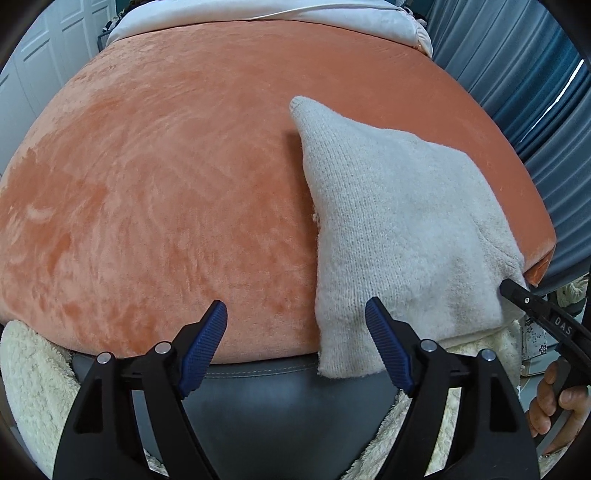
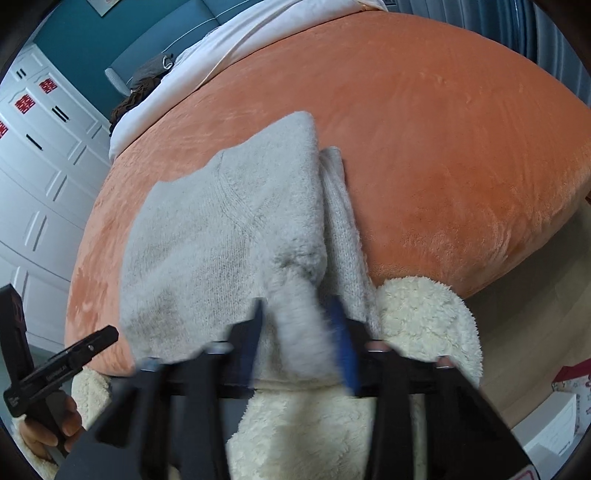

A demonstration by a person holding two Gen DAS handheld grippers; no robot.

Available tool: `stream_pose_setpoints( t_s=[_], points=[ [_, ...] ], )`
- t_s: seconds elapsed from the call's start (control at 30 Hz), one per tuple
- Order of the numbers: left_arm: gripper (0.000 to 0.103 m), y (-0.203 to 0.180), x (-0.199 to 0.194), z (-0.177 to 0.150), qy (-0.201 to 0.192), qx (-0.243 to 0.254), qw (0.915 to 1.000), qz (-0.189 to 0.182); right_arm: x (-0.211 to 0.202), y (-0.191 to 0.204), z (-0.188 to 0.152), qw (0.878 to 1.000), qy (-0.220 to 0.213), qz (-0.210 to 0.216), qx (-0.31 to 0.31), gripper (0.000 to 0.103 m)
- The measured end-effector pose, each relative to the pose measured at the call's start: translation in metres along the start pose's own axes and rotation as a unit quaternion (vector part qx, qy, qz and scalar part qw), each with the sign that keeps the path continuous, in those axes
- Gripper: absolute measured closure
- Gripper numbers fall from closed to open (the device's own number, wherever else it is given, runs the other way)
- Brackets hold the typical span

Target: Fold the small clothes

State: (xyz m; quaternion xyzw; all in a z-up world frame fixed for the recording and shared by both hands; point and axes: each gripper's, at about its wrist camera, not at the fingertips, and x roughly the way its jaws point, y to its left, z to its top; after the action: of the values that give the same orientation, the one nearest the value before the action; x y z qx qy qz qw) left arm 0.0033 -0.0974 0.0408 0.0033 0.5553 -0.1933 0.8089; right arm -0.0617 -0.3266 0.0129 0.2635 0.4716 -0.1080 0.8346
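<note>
A pale grey knitted sweater [image 1: 388,221] lies on the orange plush bed cover [image 1: 166,184], near its front right corner, with its hem hanging over the front edge. My left gripper [image 1: 295,304] stands open over the front edge, with nothing between its blue pads; its right finger overlaps the sweater's near left corner. In the right wrist view the sweater [image 2: 221,240] is partly folded, one sleeve lying along its right side. My right gripper [image 2: 297,306], blurred, is shut on a bunch of the sweater's near edge. One of its black fingers [image 1: 524,297] shows at the sweater's right corner.
Cream fleece fabric [image 2: 424,317] hangs below the bed's front edge beside the grey bed frame [image 1: 277,398]. A white quilt [image 1: 277,14] lies at the bed's far end. Blue curtains [image 1: 517,74] run along the right, and white wardrobe doors [image 2: 44,166] stand at the left.
</note>
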Motion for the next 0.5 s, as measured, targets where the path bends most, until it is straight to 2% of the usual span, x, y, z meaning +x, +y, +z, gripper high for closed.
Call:
stream_pose_setpoints(
  t_s=[0.1, 0.2, 0.3, 0.4, 0.43, 0.5],
  points=[
    [0.028, 0.007, -0.006, -0.001, -0.009, -0.013, 0.9999, 0.001, -0.007, 0.028, 0.011, 0.999, -0.004, 0.036, -0.017, 0.092],
    [0.028, 0.022, -0.014, -0.002, -0.017, -0.038, 0.9991, 0.006, -0.03, 0.085, 0.032, 0.993, -0.025, 0.093, -0.068, 0.093],
    [0.028, 0.037, -0.028, -0.004, -0.03, -0.059, 0.9978, 0.011, -0.076, 0.135, 0.057, 0.974, -0.074, 0.189, -0.097, 0.094],
    [0.027, 0.045, -0.042, -0.006, -0.046, -0.062, 0.9969, 0.015, -0.111, 0.141, 0.066, 0.959, -0.104, 0.249, -0.089, 0.094],
    [0.025, 0.047, -0.044, -0.007, -0.049, -0.062, 0.9967, 0.018, -0.117, 0.135, 0.063, 0.959, -0.115, 0.242, -0.09, 0.095],
    [0.024, 0.053, -0.043, -0.008, -0.048, -0.068, 0.9964, 0.019, -0.11, 0.114, 0.05, 0.972, -0.119, 0.18, -0.094, 0.095]
  ],
)
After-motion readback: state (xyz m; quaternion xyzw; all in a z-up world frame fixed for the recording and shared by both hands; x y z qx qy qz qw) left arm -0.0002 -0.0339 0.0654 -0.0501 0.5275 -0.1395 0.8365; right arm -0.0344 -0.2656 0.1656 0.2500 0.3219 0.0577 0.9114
